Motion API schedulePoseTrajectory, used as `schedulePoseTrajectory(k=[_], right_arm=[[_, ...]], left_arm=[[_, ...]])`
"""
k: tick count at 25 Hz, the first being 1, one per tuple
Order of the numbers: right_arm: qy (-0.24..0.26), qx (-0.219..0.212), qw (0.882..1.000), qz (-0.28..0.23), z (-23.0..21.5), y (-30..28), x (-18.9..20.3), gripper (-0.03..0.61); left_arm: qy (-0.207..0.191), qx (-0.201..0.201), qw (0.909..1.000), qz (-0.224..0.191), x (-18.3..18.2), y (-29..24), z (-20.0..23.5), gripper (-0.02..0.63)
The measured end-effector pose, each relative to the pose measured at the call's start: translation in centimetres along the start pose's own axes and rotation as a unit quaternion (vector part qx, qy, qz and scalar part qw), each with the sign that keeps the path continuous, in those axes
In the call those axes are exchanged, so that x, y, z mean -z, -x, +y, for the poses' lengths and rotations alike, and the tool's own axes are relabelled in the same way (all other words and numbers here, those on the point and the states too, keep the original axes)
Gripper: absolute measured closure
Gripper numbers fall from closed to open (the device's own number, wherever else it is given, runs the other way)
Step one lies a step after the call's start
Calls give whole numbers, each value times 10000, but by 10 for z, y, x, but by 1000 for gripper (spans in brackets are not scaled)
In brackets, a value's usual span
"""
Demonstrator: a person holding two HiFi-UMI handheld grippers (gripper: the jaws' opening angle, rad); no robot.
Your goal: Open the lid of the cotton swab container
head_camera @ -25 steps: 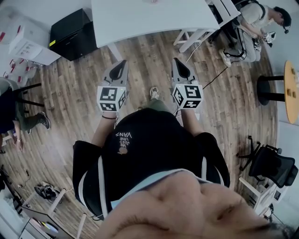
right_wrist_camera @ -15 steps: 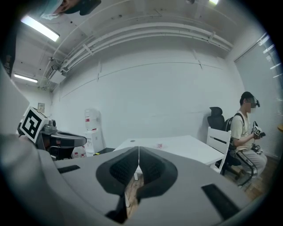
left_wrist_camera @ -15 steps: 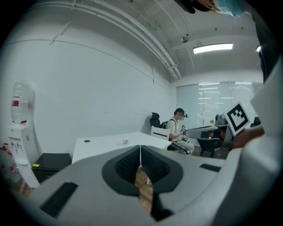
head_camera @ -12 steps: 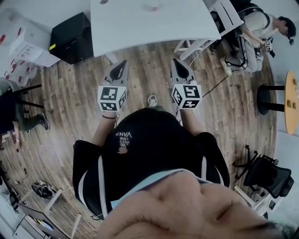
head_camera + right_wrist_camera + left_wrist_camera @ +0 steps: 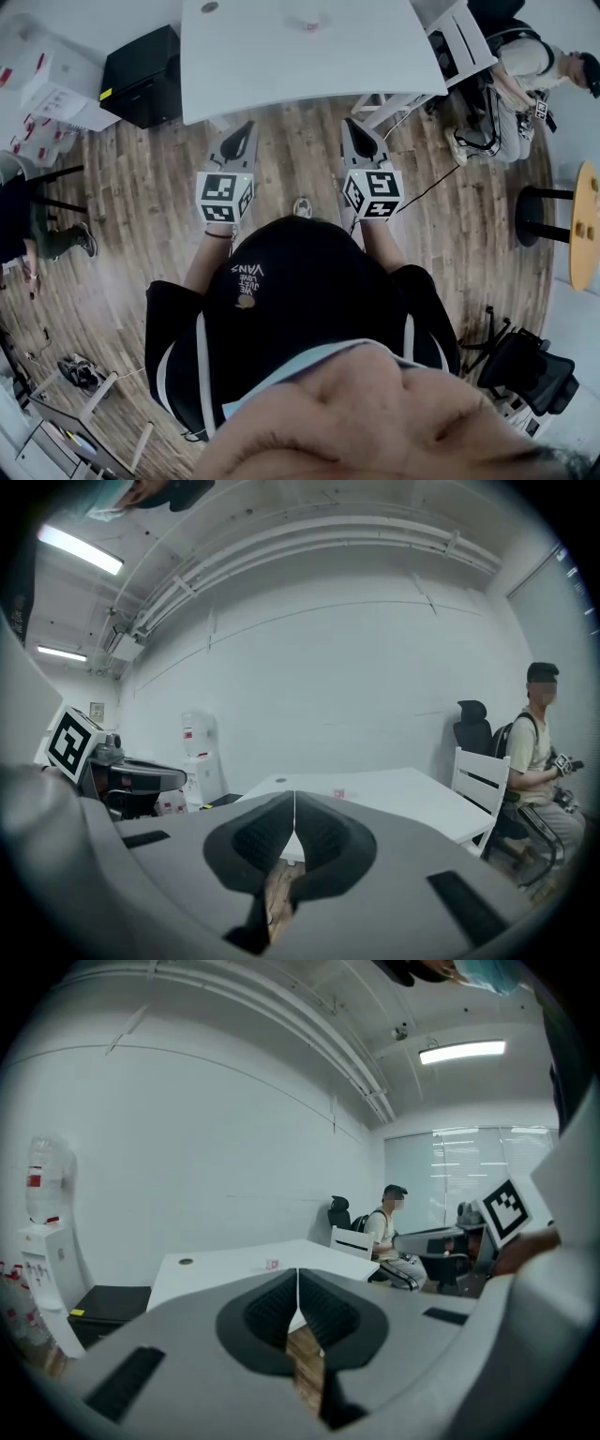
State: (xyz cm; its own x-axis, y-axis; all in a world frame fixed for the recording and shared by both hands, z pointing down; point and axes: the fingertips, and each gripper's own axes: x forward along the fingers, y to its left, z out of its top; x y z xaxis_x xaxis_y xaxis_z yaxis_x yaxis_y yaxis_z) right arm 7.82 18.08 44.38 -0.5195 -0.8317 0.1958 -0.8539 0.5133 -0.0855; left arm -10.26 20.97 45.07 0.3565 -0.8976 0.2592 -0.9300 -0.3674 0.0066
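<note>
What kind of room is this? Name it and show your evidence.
Probably an office or lab workspace: a white table, a water dispenser by the wall, and a black office chair.

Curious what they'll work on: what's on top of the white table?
A small pinkish box sits far back on the table, a dark round spot near its left corner. The box's contents can't be seen.

White table (image 5: 281, 47) on wood floor (image 5: 150, 187)
</note>
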Motion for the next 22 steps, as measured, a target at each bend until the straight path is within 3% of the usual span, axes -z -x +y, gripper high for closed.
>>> schedulePoseTrajectory(k=[10, 22], right_arm=[[76, -285, 9996, 56, -39, -33, -5, 565], [-84, -340, 9991, 228, -70, -64, 0, 566]], left_arm=[[51, -256, 9997, 2, -10, -45, -3, 596], [102, -313, 9992, 213, -12, -85, 2, 596]])
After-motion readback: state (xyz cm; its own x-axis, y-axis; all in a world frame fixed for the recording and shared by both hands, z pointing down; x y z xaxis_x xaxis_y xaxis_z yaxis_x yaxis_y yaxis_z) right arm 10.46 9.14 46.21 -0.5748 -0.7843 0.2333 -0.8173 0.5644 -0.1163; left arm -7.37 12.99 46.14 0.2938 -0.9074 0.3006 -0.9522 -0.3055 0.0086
